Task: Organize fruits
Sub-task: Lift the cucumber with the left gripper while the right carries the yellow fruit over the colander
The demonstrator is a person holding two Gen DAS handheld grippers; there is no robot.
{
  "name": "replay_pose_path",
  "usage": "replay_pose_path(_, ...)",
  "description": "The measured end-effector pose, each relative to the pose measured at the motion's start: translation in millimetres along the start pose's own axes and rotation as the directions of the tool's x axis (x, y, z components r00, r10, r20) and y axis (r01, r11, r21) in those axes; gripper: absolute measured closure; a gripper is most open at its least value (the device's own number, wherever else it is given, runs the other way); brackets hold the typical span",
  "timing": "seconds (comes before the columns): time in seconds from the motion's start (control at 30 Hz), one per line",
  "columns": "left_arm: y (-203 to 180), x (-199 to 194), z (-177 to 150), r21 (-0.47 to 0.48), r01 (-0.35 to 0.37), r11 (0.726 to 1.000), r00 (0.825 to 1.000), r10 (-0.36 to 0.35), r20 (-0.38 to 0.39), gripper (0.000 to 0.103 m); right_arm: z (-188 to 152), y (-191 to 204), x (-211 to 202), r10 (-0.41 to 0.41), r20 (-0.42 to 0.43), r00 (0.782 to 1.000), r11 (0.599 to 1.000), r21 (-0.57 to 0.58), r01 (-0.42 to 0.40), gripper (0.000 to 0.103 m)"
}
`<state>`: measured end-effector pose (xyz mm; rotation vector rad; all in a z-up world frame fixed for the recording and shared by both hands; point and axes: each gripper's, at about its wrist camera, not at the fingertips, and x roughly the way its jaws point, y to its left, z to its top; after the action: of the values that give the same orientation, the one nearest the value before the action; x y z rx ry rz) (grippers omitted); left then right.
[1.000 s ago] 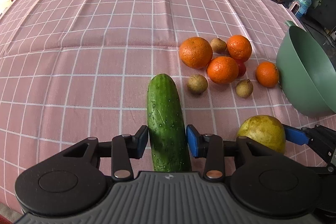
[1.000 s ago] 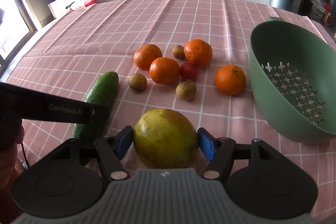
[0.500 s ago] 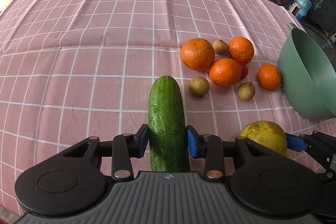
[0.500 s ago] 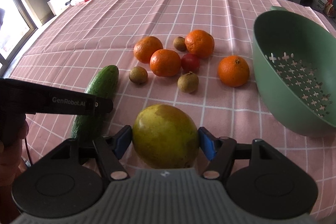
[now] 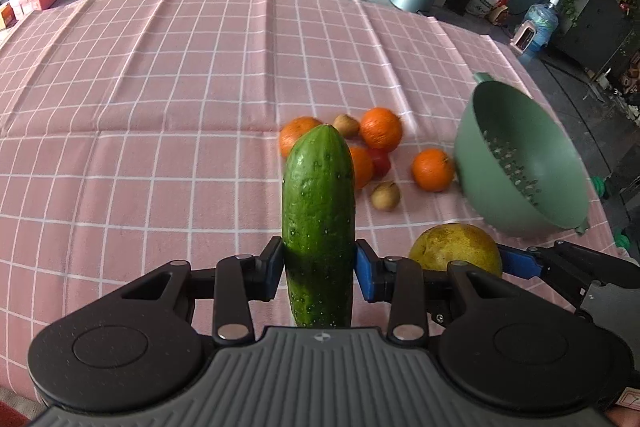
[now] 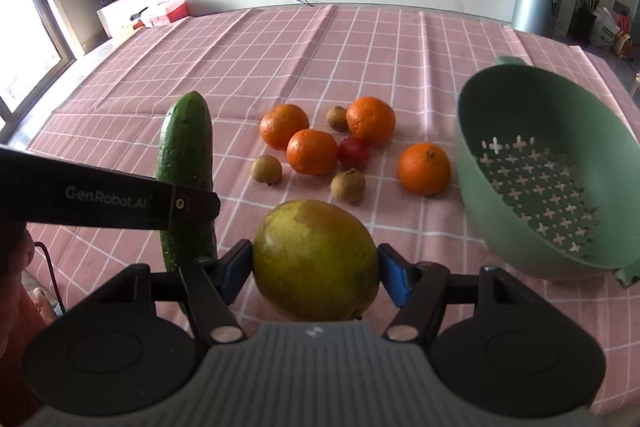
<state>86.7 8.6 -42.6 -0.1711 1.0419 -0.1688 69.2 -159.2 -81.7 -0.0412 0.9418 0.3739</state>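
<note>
Tongs-wise, found the left gripper (image 5: 318,267) clamped across the lower part of a cucumber (image 5: 318,195), blue pads pressed on both flanks. Found the right gripper (image 6: 316,267) likewise clamped on a yellow-green mango (image 6: 316,247), gripped at its widest girth. Read both as carried loads, held off the pink checked tablecloth (image 6: 360,47), near edge of the scene.

Noted the cucumber gripped low, with its long free end pointing away from the camera; judged sensible for tipping it in end first. Judged the wide mid-body grip on the mango a guard against the smooth skin slipping.

Logged a green colander (image 6: 500,239) at far right, tilted with its mouth toward the fruit and nothing inside; taken as the likely destination. Counted four oranges (image 6: 312,151), three small brown fruits (image 6: 347,185) and one red fruit (image 6: 354,153) clustered mid-cloth, left of the colander and beyond the mango.

Judged the task early: none sorted yet. Expect a rightward carry next, mango first, being nearer the colander. Mind the two grippers crowding each other.
</note>
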Motion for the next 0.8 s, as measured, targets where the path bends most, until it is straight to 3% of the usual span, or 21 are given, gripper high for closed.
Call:
replay_pose_path(0.23,-48.4,-27.8,36.0,0.057,0.091,0.994,0.991,-0.096,0.090,0.061,26.2,-32.3,-46.7,-0.025,0.099,0.995,1.000,0.008,0.024,0.039)
replay_pose_path(0.43,-91.5,-23.2,72.5,0.084,0.149,0.985,0.980,-0.158,0.124,0.061,56.1,-74.8,-70.3,-0.089,0.133,0.987,0.996,0.017,0.087,0.039)
replay_pose_path(0.6,-120.8,-6.6,96.0,0.075,0.219,0.973,0.966,-0.227,0.121,0.061,79.3,-107.5,-70.6,-0.148,0.119,0.982,0.988,-0.014,0.151,0.039)
replay_pose_path(0.8,-145.8,35.9,110.9,0.074,0.227,0.971,0.971,-0.232,0.066,0.061,95.6,-150.8,-48.9,-0.179,0.043,0.983,0.983,-0.022,0.180,0.039)
